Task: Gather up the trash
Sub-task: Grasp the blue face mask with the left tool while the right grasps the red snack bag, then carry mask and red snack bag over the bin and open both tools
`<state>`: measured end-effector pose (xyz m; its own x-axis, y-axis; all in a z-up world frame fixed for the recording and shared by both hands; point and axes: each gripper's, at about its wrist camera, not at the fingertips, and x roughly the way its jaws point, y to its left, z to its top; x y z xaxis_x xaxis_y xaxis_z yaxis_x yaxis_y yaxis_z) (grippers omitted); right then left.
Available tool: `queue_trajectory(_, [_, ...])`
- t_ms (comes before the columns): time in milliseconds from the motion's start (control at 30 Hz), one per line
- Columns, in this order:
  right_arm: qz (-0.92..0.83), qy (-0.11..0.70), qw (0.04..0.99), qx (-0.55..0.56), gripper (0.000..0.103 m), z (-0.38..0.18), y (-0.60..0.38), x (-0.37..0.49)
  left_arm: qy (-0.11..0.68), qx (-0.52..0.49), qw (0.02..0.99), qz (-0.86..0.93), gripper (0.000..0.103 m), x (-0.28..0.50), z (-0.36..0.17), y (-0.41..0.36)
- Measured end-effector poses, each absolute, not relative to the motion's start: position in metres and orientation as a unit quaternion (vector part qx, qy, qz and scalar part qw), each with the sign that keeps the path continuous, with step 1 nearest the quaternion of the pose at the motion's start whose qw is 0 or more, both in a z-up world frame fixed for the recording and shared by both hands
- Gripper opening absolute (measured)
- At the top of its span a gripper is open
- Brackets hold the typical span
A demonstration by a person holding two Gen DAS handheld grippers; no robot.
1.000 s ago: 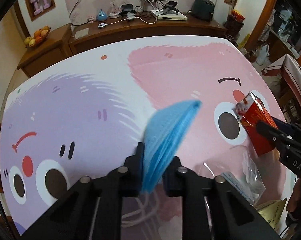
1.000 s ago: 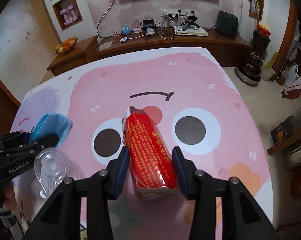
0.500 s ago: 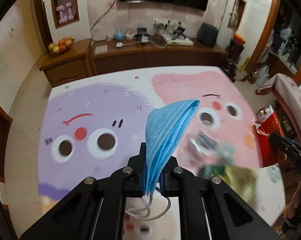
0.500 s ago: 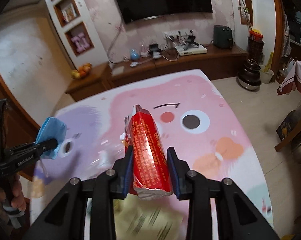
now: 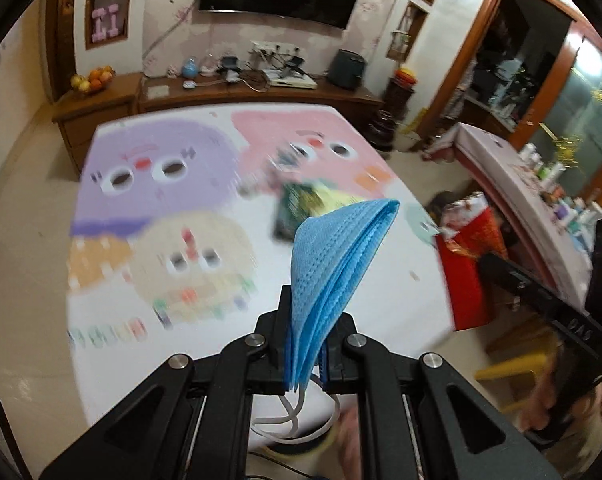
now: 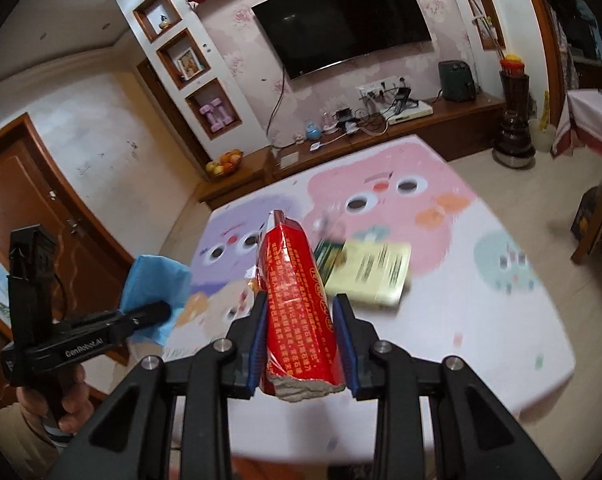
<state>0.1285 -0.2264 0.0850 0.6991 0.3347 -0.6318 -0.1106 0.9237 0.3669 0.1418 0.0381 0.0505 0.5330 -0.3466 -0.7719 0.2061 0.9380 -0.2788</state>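
Gripping folded blue face mask (image 5: 333, 276) in left tool (image 5: 307, 344), fingers closed tight on it, white ear loops dangling beneath. Right tool (image 6: 301, 336) clamped on red snack packet (image 6: 297, 312), torn end nearest camera, packet pointing straight ahead. Both raised well above table (image 6: 481, 320) with cartoon-face cover. Yellow-green wrapper (image 6: 369, 276) lying on table ahead of right tool, blurred.
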Motion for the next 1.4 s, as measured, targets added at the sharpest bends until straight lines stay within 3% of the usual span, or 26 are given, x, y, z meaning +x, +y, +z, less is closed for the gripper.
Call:
queue_trajectory(267, [0.098, 0.393, 0.902, 0.149, 0.031, 0.019, -0.217, 0.032, 0.490, -0.083, 0.848, -0.183, 0.008, 0.050, -0.023, 0.003])
queue_trajectory(467, [0.071, 0.482, 0.855, 0.181, 0.031, -0.077, -0.228, 0.001, 0.543, -0.009, 0.816, -0.199, 0.008, 0.013, -0.102, -0.031])
queue_trajectory(833, [-0.002, 0.573, 0.771, 0.279, 0.033, -0.242, -0.259, -0.002, 0.636, 0.085, 0.743, -0.191, 0.009, 0.000, -0.257, -0.072])
queue_trajectory(1067, [-0.044, 0.596, 0.739, 0.312, 0.035, -0.322, -0.260, -0.005, 0.664, 0.077, 0.724, -0.173, 0.010, 0.014, -0.309, -0.077])
queue_trajectory(1267, [-0.042, 0.604, 0.731, 0.314, 0.039, -0.337, -0.263, 0.001, 0.675, 0.059, 0.719, -0.154, 0.017, 0.034, -0.330, -0.066])
queue_trajectory(1400, [-0.039, 0.608, 0.729, 0.313, 0.042, -0.340, -0.260, 0.004, 0.676, 0.048, 0.721, -0.142, 0.033, 0.039, -0.329, -0.060])
